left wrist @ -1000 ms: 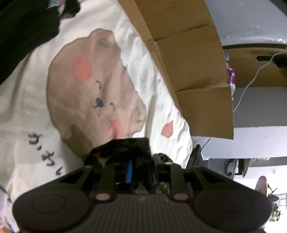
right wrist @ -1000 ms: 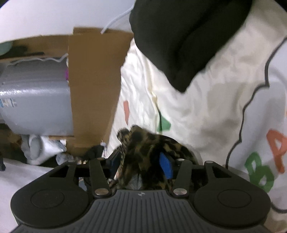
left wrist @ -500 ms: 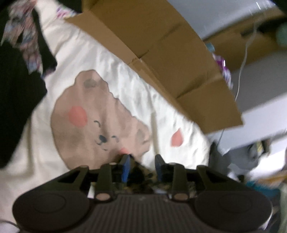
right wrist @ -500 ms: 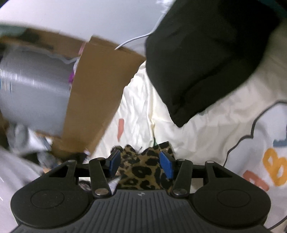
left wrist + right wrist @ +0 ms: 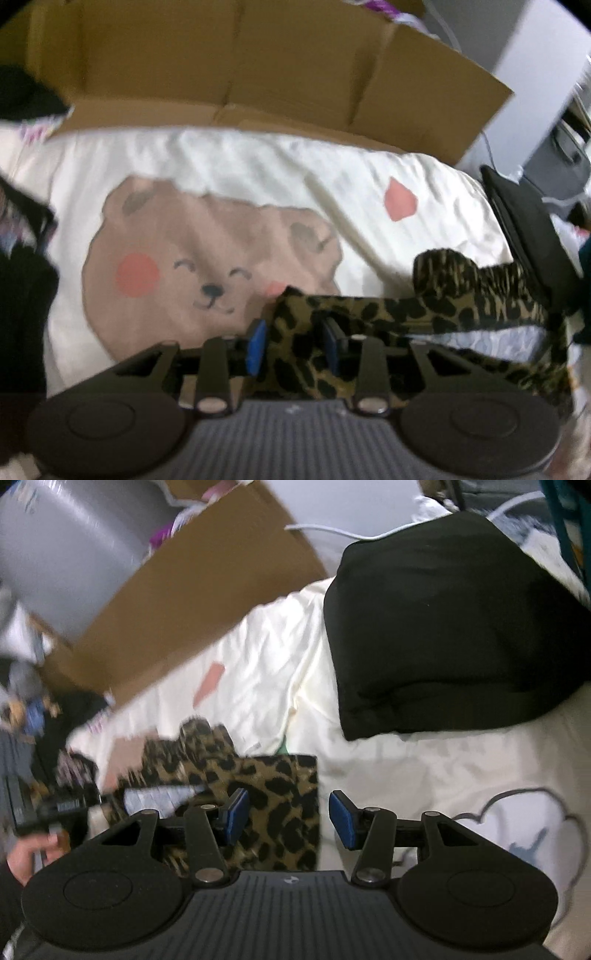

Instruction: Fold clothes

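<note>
Left wrist view: your left gripper [image 5: 295, 341] now opening, leopard cloth [image 5: 369, 314] loose between pads, not pinched like before. Right gripper [image 5: 286, 818] wide apart, cloth let go. Cloth now flat on bear blanket [image 5: 258, 177]. Fold looks done.

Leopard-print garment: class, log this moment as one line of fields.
leopard-print garment: on bear-print bedding | left tool: opening, fabric between pads | right tool: open, above garment edge
</note>
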{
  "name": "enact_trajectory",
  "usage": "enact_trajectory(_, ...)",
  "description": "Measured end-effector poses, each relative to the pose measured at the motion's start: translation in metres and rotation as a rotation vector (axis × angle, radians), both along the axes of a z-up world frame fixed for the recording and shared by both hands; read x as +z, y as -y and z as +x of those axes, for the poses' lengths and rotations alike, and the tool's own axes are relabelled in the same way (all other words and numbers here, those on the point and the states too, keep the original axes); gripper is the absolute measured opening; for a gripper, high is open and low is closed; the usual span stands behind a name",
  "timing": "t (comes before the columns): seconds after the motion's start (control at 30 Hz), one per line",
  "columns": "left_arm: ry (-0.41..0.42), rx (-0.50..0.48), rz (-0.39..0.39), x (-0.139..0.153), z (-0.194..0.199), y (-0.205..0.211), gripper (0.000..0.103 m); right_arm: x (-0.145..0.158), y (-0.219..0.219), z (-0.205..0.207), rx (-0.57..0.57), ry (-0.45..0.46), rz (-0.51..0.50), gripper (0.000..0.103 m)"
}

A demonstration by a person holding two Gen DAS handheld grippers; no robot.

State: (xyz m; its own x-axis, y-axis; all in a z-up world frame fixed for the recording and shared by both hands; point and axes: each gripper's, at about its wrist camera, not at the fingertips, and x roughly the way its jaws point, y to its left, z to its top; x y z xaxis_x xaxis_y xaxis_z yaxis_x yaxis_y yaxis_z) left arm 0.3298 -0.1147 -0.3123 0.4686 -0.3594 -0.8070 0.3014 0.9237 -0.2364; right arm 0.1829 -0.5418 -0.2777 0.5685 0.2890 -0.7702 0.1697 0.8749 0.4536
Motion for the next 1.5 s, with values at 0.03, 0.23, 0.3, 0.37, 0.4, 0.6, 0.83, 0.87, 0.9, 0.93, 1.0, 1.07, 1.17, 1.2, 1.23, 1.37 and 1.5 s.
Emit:
enact_trajectory(0.03,0.014,-0.008,-0.003,-0.001,-0.002,0.002,0.036,0.004,0.0,0.0,0.019,-0.014,-0.026,0.054)
enact_trajectory(0.23,-0.017,0.048,-0.063,-0.015,0.005,0.0,0.037,0.024,-0.002,0.012,0.119,-0.067,-0.153,0.055)
enact_trajectory(0.3,-0.021,0.068,-0.075,-0.015,0.008,0.0,0.034,0.027,-0.003,0.02,0.137,-0.062,-0.181,0.055)
enact_trajectory(0.37,-0.022,0.077,-0.067,-0.015,0.009,0.001,0.03,0.026,-0.006,0.026,0.152,-0.055,-0.178,0.055)
enact_trajectory(0.4,-0.018,0.067,-0.061,-0.015,0.008,0.001,0.028,0.024,-0.009,0.029,0.162,-0.056,-0.169,0.055)
enact_trajectory(0.6,0.036,0.009,-0.038,-0.014,0.003,-0.005,0.007,0.01,-0.039,0.036,0.235,-0.065,-0.222,0.054)
enact_trajectory(0.83,0.081,0.06,-0.08,-0.008,0.0,-0.014,0.003,0.003,-0.044,0.044,0.214,-0.047,-0.194,0.007)
enact_trajectory(0.87,0.089,0.069,-0.089,-0.006,0.001,-0.015,0.003,0.003,-0.043,0.044,0.204,-0.041,-0.194,0.003)
enact_trajectory(0.9,0.097,0.077,-0.098,-0.003,0.002,-0.016,0.003,0.003,-0.042,0.044,0.195,-0.036,-0.197,0.002)
enact_trajectory(0.93,0.102,0.081,-0.105,-0.001,0.003,-0.017,0.003,0.004,-0.04,0.044,0.184,-0.031,-0.197,0.001)
enact_trajectory(1.0,0.092,0.096,-0.123,-0.002,0.004,-0.023,0.003,0.006,-0.038,0.044,0.161,-0.026,-0.205,0.0)
enact_trajectory(1.07,0.068,0.111,-0.147,-0.004,0.007,-0.028,0.003,0.005,-0.037,0.044,0.14,-0.04,-0.223,0.0)
enact_trajectory(1.17,0.009,0.136,-0.172,-0.013,0.014,-0.035,0.004,-0.003,-0.032,0.044,0.068,-0.101,-0.261,0.0)
enact_trajectory(1.2,-0.002,0.138,-0.182,-0.015,0.015,-0.037,0.005,-0.006,-0.029,0.044,0.043,-0.121,-0.273,0.0)
enact_trajectory(1.23,-0.01,0.14,-0.192,-0.016,0.016,-0.039,0.007,-0.008,-0.026,0.044,0.026,-0.132,-0.269,0.0)
enact_trajectory(1.37,0.036,0.166,-0.207,-0.005,0.014,-0.05,0.018,0.002,-0.024,0.042,-0.004,-0.104,-0.23,0.002)
enact_trajectory(1.5,0.055,0.143,-0.235,0.0,0.014,-0.052,0.02,0.013,-0.038,0.05,0.049,-0.04,-0.226,0.038)
